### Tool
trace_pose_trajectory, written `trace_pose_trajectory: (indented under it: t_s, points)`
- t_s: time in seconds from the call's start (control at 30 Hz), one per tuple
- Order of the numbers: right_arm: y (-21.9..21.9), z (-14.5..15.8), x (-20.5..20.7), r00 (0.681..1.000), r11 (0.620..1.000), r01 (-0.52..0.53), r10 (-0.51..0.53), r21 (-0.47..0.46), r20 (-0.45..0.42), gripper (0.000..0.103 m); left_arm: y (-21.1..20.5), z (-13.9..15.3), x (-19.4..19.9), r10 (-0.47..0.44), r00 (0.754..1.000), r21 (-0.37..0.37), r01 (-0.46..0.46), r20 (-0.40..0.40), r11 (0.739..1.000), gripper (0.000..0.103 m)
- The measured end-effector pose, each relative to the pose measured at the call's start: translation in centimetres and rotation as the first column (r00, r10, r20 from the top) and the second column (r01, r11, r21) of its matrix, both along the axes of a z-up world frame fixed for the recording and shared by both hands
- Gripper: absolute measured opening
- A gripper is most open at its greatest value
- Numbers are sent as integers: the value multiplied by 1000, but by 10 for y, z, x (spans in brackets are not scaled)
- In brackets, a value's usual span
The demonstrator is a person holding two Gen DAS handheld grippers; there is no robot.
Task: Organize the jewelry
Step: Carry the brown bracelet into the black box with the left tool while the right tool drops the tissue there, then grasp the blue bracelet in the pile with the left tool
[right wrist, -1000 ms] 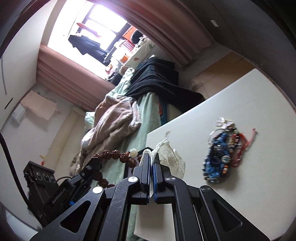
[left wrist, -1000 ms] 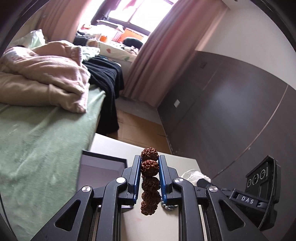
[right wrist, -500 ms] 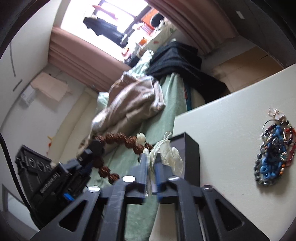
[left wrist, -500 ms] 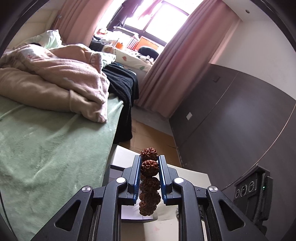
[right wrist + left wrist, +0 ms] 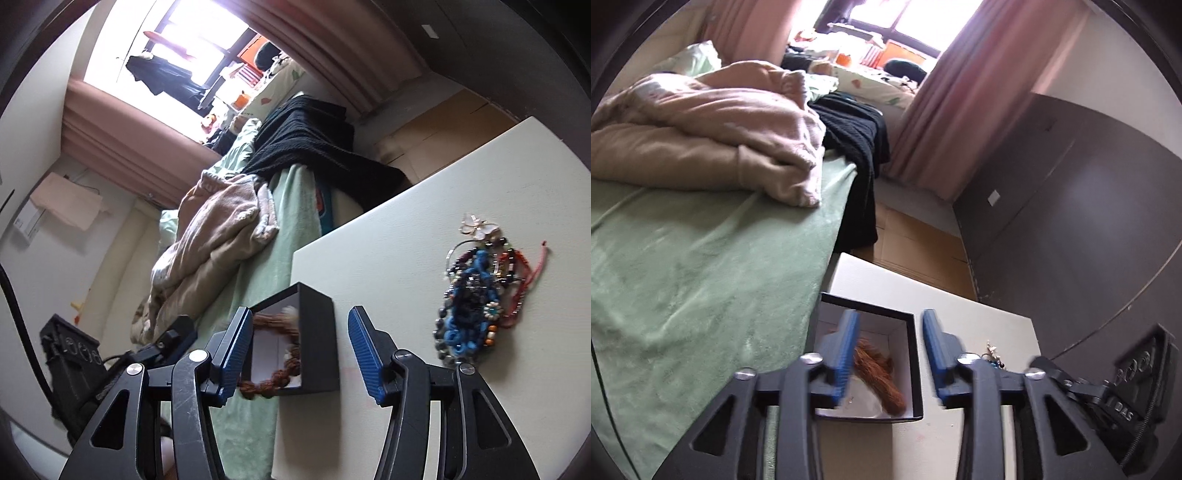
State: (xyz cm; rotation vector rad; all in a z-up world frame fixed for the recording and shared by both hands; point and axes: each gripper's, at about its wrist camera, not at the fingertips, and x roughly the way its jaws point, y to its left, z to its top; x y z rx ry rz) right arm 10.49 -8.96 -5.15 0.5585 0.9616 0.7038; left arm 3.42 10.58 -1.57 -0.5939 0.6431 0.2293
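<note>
a green bedsheet (image 5: 701, 266) fills the 9 o'clock side, a crumpled pink blanket (image 5: 713, 122) at 10 o'clock, black knit cloth (image 5: 857, 136) beside it, pink curtains (image 5: 964, 96) at 1 o'clock, dark wall panels (image 5: 1071, 206) at 3 o'clock.

Left gripper (image 5: 889, 352): jaws spread wide, blue-padded fingers (image 5: 846, 350) parted, nothing between them, angled downward. Right gripper (image 5: 300, 352): jaws likewise spread wide, blue-padded fingers (image 5: 364, 354) apart, nothing gripped, tilted downward. The two grippers sit close together.
</note>
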Motion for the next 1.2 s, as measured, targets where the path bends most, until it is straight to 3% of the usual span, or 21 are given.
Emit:
trace_pose_trajectory:
  t_s: [0.17,0.33,0.73,0.87,1.0,1.2]
  points:
    - [-23,12,-8,999,999,40,-39,-23,27,55,-4,3,-7,8,1000,-3,-8,29,1000,51]
    - [-55,21,-14,994,992,105,-103,-70,35,55,-20,0,-1,-35,999,0,35,18,999,51]
    - [-104,13,-11,978,974,194,-201,-113,-59,55,-80,-9,25,-171,985,62,171,-6,983,51]
    - [-115,3,-7,964,965,231,-245,-122,-107,55,-98,-16,35,-230,973,41,230,-9,972,51]
    - [-125,-7,-1,948,954,262,-282,-144,-145,55,-122,-24,51,-285,958,89,287,-38,954,51]
    - [-137,-11,7,933,944,296,-319,-147,-165,55,-135,-38,68,-326,943,95,331,-67,939,50]
